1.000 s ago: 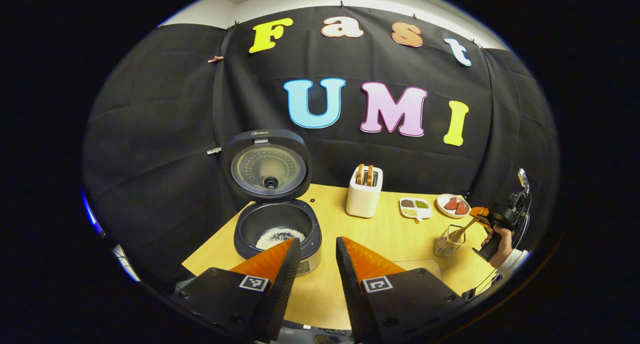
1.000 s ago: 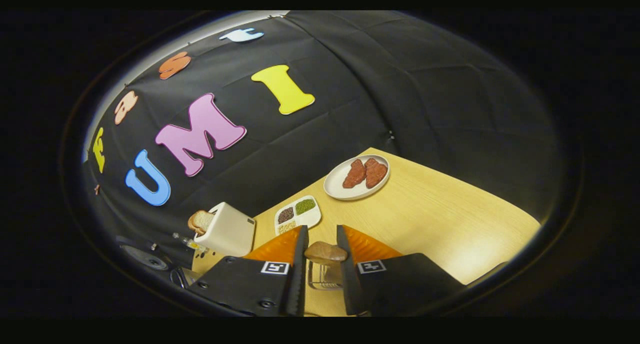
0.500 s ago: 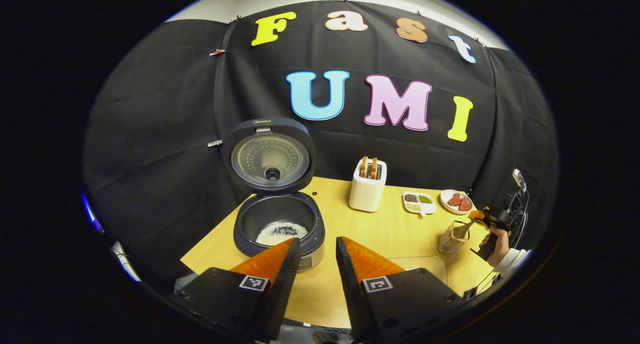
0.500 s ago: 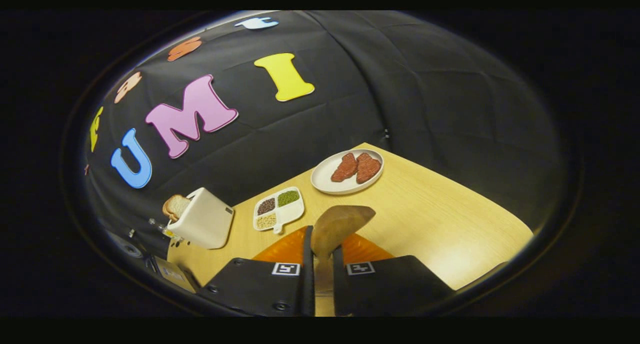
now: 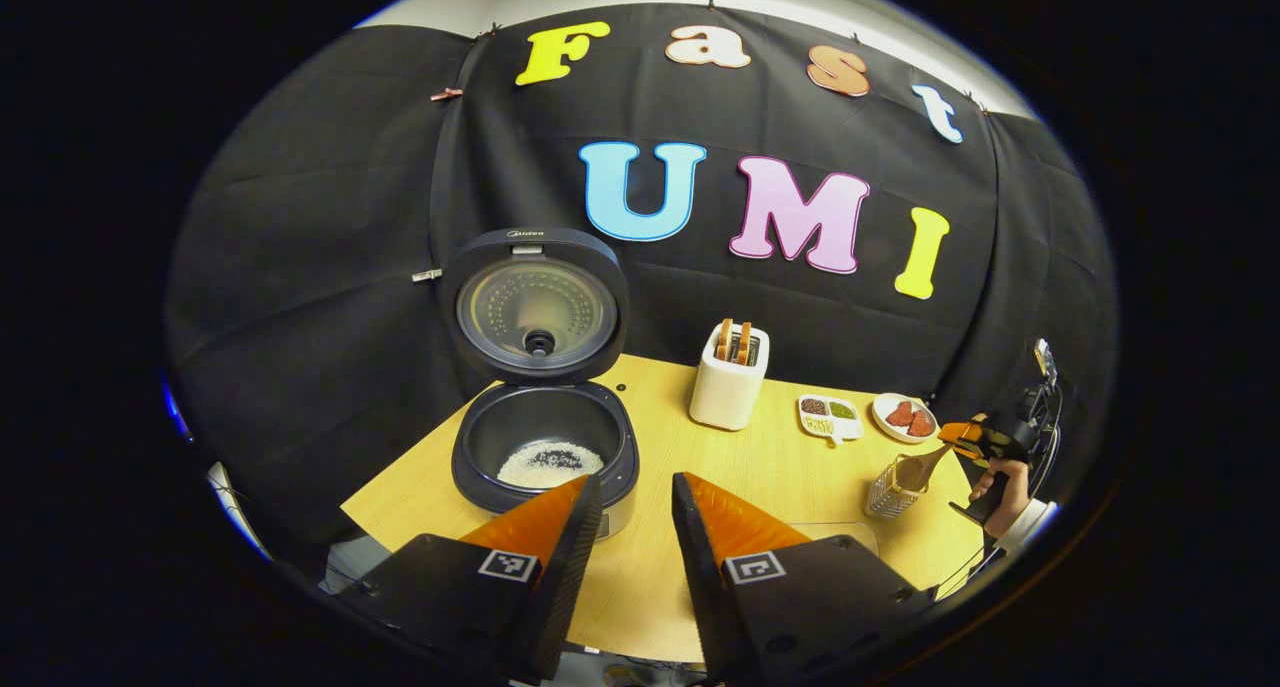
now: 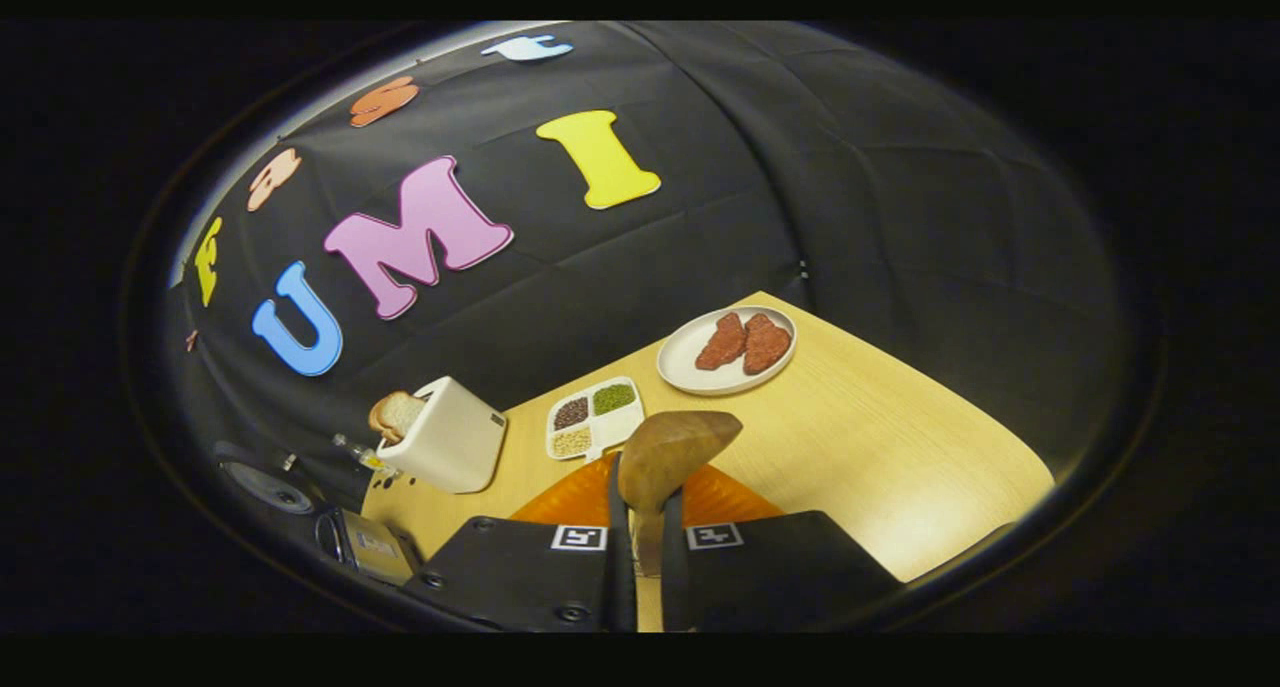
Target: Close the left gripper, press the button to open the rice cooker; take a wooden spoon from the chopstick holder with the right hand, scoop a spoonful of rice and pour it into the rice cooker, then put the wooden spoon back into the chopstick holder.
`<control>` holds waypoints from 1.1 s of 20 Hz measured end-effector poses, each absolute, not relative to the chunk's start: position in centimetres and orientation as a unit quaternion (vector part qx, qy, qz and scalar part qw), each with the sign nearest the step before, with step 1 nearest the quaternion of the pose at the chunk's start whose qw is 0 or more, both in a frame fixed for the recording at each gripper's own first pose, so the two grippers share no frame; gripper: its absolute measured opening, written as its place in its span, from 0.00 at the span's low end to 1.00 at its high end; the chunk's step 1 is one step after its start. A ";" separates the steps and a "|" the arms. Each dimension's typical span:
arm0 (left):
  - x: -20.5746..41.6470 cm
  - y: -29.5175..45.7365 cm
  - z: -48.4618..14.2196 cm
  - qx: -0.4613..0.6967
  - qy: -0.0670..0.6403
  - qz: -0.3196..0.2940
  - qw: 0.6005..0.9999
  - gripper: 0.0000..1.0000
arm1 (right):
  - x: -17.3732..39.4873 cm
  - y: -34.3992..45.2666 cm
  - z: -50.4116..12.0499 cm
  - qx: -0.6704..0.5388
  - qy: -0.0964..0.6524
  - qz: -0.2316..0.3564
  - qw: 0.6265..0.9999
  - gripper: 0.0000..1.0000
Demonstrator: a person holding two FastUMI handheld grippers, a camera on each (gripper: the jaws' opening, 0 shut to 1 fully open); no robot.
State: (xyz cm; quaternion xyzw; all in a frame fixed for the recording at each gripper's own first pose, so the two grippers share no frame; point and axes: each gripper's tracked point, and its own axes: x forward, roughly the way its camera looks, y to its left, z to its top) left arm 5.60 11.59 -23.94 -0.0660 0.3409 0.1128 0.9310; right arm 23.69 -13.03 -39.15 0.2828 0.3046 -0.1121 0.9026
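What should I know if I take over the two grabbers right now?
Left gripper: open, holding nothing, above the table's near edge.
Right gripper: shut on the wooden spoon, bowl end up, by the chopstick holder.
Rice cooker: lid up, rice already in the pot.
Done: cooker opened, spoon gripped.
Left: whether this is the spoon going out or coming back, I cannot tell. If no scoop has been poured yet, scoop rice, pour it into the cooker, then return the spoon to the holder.
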 end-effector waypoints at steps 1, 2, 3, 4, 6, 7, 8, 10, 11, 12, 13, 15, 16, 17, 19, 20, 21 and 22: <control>5.7 11.6 -23.9 -0.070 0.338 0.114 0.932 0.54 | 23.8 -12.8 -38.2 0.281 0.301 -0.104 0.905 0.14; 5.6 11.7 -23.9 -0.074 0.334 0.115 0.933 0.54 | 23.6 -12.7 -37.1 0.275 0.298 -0.099 0.909 0.14; 5.7 11.8 -23.7 -0.077 0.329 0.115 0.934 0.54 | 23.6 -12.6 -36.2 0.270 0.293 -0.093 0.912 0.10; 5.7 11.8 -23.6 -0.080 0.324 0.115 0.936 0.54 | 23.6 -12.3 -35.4 0.266 0.290 -0.086 0.915 0.10; 5.7 12.1 -23.3 -0.088 0.316 0.115 0.938 0.54 | 23.4 -11.7 -33.7 0.262 0.285 -0.073 0.919 0.10; 5.7 12.4 -23.4 -0.093 0.314 0.117 0.938 0.54 | 23.2 -11.3 -33.0 0.260 0.286 -0.068 0.920 0.10; 5.6 12.6 -23.3 -0.098 0.309 0.119 0.939 0.54 | 22.9 -10.4 -31.9 0.264 0.286 -0.057 0.920 0.10; 5.5 13.1 -22.9 -0.108 0.299 0.122 0.940 0.54 | 21.9 -8.0 -29.9 0.275 0.288 -0.029 0.917 0.10; 5.4 13.2 -22.8 -0.112 0.294 0.123 0.941 0.54 | 21.4 -6.8 -29.0 0.277 0.290 -0.014 0.916 0.14; 5.3 13.4 -22.7 -0.114 0.291 0.124 0.942 0.48 | 20.8 -5.3 -28.2 0.277 0.292 0.004 0.915 0.14; 4.9 13.6 -22.7 -0.116 0.288 0.124 0.942 0.54 | 20.1 -3.6 -27.6 0.276 0.296 0.024 0.914 0.10; 4.3 13.9 -22.5 -0.119 0.283 0.124 0.944 0.55 | 18.4 -0.3 -26.9 0.271 0.311 0.063 0.909 0.14; 4.2 14.1 -22.3 -0.124 0.280 0.125 0.944 0.57 | 17.5 1.1 -26.9 0.268 0.320 0.077 0.905 0.10; 3.8 14.4 -22.3 -0.128 0.277 0.128 0.944 0.57 | 16.7 2.4 -27.0 0.265 0.329 0.090 0.902 0.14; 3.3 15.1 -21.9 -0.131 0.269 0.134 0.945 0.59 | 14.9 5.2 -27.9 0.262 0.349 0.110 0.893 0.10; 3.0 15.5 -21.6 -0.132 0.264 0.137 0.946 0.60 | 13.9 6.4 -28.7 0.254 0.363 0.120 0.888 0.10; 2.9 15.8 -21.3 -0.133 0.259 0.139 0.946 0.61 | 13.0 7.2 -29.9 0.238 0.376 0.126 0.886 0.10; 2.5 16.0 -21.2 -0.136 0.256 0.142 0.946 0.62 | 12.2 7.8 -31.1 0.218 0.386 0.131 0.887 0.14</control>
